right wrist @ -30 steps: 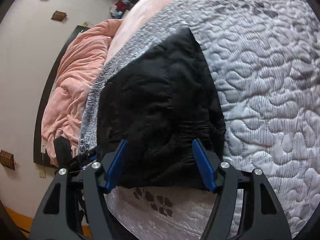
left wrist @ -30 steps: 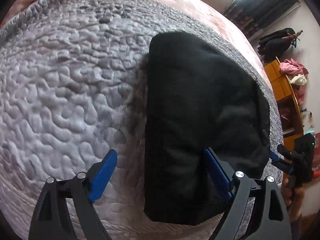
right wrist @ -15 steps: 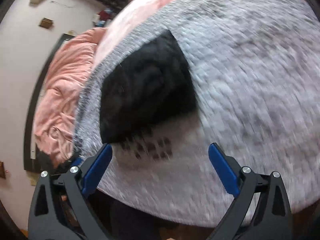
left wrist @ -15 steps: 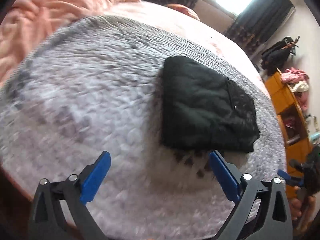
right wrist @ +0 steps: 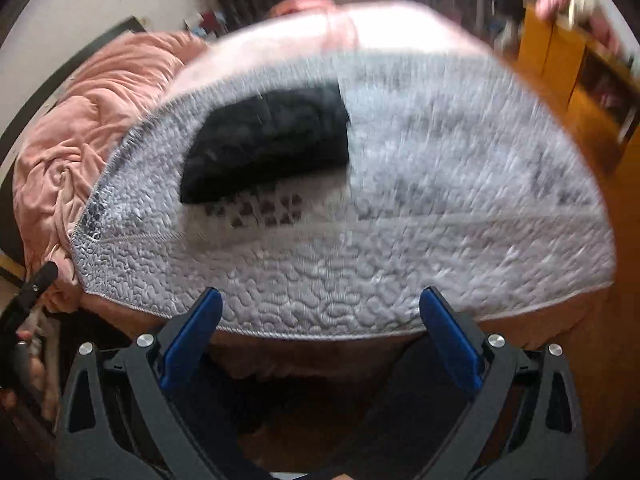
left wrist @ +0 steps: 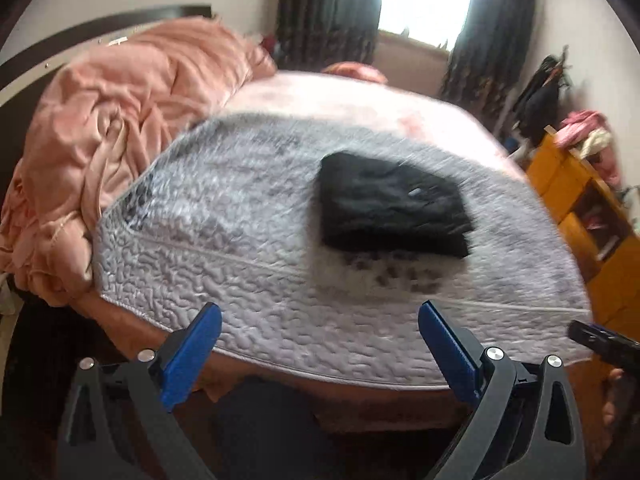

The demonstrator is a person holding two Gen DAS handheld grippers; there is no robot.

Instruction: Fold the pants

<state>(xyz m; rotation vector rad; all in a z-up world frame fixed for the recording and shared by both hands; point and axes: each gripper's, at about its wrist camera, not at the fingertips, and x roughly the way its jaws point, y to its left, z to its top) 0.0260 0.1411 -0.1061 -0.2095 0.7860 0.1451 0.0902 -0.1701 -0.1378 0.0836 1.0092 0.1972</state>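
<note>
I see my left gripper [left wrist: 318, 346] spread wide, its 2 blue fingers [left wrist: 192, 354] touching nothing; my right gripper [right wrist: 320, 340] gapes equally wide and empty. The folded black pants [left wrist: 390, 212] lie on the grey quilted cover [left wrist: 240, 280], well apart from both tools. Half a second ago the bundle sat closer; I have pulled both grippers back past the bed edge. Both now hover level, aimed across the bed at the pink blanket [left wrist: 120, 112].
</note>
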